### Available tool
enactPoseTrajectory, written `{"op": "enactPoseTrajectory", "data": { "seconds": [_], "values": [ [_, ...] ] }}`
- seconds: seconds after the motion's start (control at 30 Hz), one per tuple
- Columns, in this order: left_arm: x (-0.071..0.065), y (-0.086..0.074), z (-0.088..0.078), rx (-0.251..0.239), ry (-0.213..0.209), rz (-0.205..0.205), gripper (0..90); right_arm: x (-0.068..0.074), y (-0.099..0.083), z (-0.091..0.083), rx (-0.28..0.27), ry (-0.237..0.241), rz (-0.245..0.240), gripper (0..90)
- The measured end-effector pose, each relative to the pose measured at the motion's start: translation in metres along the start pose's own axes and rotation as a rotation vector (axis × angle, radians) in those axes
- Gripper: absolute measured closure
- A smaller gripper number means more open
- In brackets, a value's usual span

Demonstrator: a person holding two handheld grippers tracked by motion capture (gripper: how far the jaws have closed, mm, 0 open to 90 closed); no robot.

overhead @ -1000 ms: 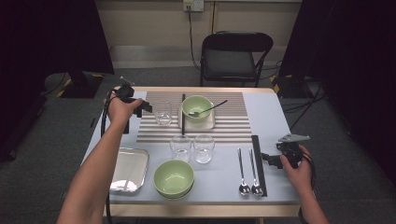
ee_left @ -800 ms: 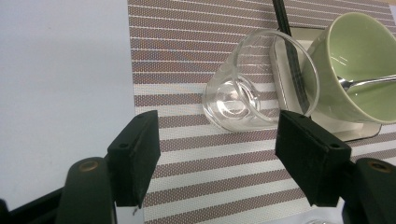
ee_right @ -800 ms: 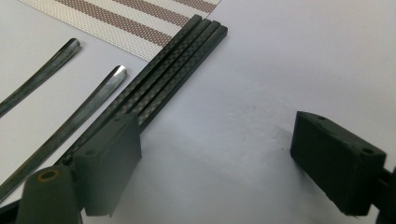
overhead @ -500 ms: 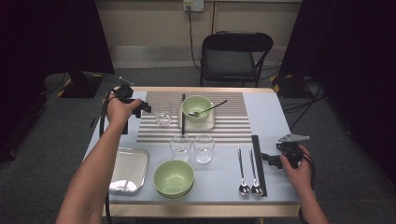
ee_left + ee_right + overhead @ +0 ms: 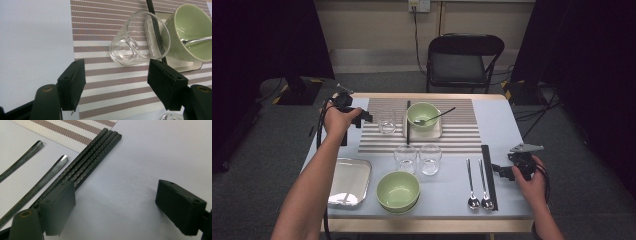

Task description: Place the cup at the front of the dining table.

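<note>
From above, we see our left gripper (image 5: 364, 117) at the striped mat's (image 5: 462, 142) left edge, just beside a clear glass (image 5: 387, 121) that stands upright near the green bowl (image 5: 422, 114). Right gripper (image 5: 501, 170) rests near the black chopsticks (image 5: 488, 175) and two spoons (image 5: 478, 182). Left gripper view: jaws wide apart, nothing between them; glass (image 5: 136, 40) just ahead, transparent, thick-bottomed, empty. Right gripper view: jaws spread wide, nothing held, chopsticks (image 5: 92, 155) beside one jaw.
</note>
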State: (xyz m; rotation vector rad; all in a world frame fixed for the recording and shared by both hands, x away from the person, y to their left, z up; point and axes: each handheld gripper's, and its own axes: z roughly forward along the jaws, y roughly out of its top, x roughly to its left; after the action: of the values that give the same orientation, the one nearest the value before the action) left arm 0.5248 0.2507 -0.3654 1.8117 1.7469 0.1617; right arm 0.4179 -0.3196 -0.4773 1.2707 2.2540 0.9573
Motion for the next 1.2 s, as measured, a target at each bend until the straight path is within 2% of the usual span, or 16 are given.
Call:
{"op": "enactPoseTrajectory", "data": {
  "seconds": [0.53, 0.7, 1.07, 1.2],
  "values": [
    [-0.001, -0.005, -0.004, 0.0, -0.006, 0.003, 30.3, 0.0, 0.0, 0.0, 0.0, 0.0, 0.0, 15.3],
    [-0.001, -0.006, -0.007, -0.015, -0.001, -0.006, 30.1, 0.0, 0.0, 0.0, 0.0, 0.0, -0.001, 15.4],
    [0.004, -0.009, -0.015, -0.012, -0.006, -0.003, 30.1, 0.0, 0.0, 0.0, 0.001, 0.001, 0.001, 15.3],
    [0.005, -0.012, -0.014, -0.015, -0.005, -0.013, 30.1, 0.0, 0.0, 0.0, 0.001, 0.0, 0.001, 15.3]
  ]
}}
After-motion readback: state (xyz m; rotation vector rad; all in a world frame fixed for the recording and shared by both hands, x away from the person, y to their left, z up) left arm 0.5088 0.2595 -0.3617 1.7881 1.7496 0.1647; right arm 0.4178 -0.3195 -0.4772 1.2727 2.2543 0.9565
